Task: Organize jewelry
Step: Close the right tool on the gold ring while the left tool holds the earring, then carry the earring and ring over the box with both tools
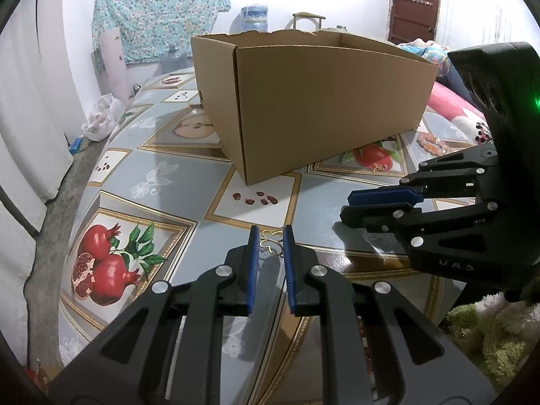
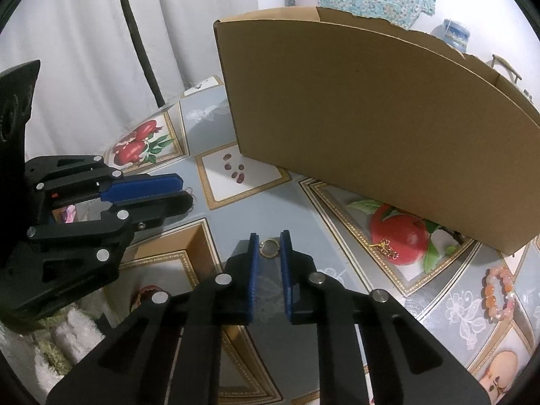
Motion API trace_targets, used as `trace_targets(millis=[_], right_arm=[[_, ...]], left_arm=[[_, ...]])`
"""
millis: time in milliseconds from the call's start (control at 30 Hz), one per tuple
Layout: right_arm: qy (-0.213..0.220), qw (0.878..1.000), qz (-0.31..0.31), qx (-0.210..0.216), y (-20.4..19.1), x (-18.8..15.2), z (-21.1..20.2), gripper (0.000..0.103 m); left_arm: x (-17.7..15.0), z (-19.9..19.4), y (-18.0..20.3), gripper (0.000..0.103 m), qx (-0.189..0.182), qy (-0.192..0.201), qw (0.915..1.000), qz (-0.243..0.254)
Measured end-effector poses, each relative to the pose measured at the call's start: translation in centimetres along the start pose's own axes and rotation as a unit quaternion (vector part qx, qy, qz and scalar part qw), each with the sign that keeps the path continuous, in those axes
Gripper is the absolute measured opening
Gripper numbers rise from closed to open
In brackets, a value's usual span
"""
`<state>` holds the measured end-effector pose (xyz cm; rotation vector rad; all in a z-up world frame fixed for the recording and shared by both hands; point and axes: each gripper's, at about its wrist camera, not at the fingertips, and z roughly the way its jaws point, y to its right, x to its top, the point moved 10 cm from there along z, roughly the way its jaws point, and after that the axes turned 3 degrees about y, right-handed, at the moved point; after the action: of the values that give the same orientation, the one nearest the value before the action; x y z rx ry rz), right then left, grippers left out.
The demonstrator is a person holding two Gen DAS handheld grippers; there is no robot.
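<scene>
Left tool [image 1: 271, 236] is sitting low over the surface [image 1: 175, 182] with its blue pads narrowed around a thin gold wire piece [image 1: 272, 243], looks like a looped clover-shaped earring or pendant; pads are bracketing it, cannot tell if they are actually pinching it or just beside it. Right tool [image 2: 270, 240] is likewise narrowed, with a small gold ring [image 2: 269, 248] lying flat on the surface between its tips, contact not clear either. In the left view the right tool [image 1: 381, 202] is showing side-on and looks nearly closed. Cardboard box [image 1: 324, 101] is standing open-topped just behind both tools, probably the drop target. Other jewelry is waiting on the surface: a small gold chain piece [image 2: 384, 249] on the printed pomegranate near the box wall, and an orange-pink bead bracelet [image 2: 499, 293] well off to the right. Handling judgement: all pieces are very light, so weight is no issue; the wire piece is thin and bendable, so squeezing gently across the loops is safer than at one wire. The ring is stiff but flat and slippery on the glossy cloth, so gripping across its rim edges is best, and it may skid. The bracelet is probably stretchy and rolls; take one side of it.
</scene>
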<state>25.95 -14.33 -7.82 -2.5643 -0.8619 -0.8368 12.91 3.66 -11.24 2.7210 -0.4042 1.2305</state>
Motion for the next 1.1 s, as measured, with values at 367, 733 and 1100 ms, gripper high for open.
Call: trace_targets(millis=[367,733,1100], right_arm=[[0.010,1.000,0.008,0.007,0.0,0.2,-0.4,0.010],[0.052,0.998,0.014,0.011,1.0,1.0,-3.8,0.010],[0.160,0.986,0.036,0.014,4.3,4.7,-12.1,0.010]], left_arm=[[0.2,-0.8,0.3,0.013,0.008,0.007,0.9999,0.006],[2.0,-3.6,1.8,0.013,0.024,0.030,0.9987,0.034],[9.4,-9.1,5.6,0.013,-0.005,0.115,0.9901,0.080]])
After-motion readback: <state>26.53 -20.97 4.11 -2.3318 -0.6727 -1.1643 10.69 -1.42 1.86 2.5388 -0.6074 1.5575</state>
